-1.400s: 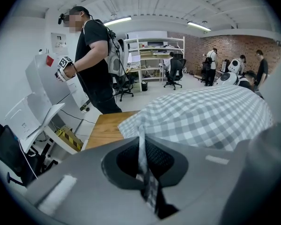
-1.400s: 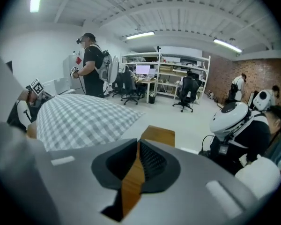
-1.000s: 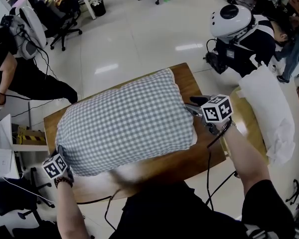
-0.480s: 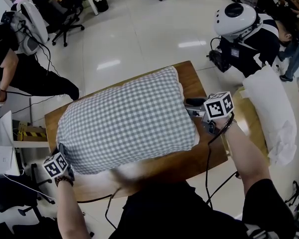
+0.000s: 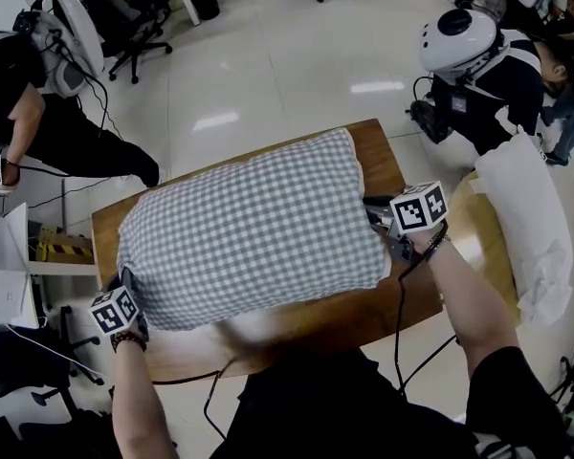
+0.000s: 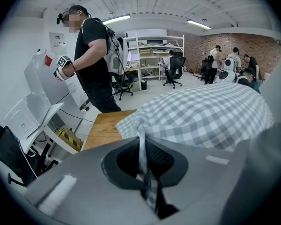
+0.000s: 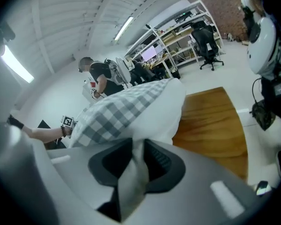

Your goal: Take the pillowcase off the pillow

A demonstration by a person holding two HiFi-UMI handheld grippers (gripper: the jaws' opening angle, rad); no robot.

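The left gripper pinches the pillowcase tight, and the right gripper's jaws have just been closing on the pillow, so they can pull apart.

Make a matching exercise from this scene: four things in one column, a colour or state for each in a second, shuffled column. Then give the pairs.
Things:
1. pillowcase
2. pillow
3. table
4. left claw

Colour or state:
a. brown wood
b. shut on a checked corner
c. grey-and-white checks
d. plain white, sticking out of the case

Pairs: 1-c, 2-d, 3-a, 4-b
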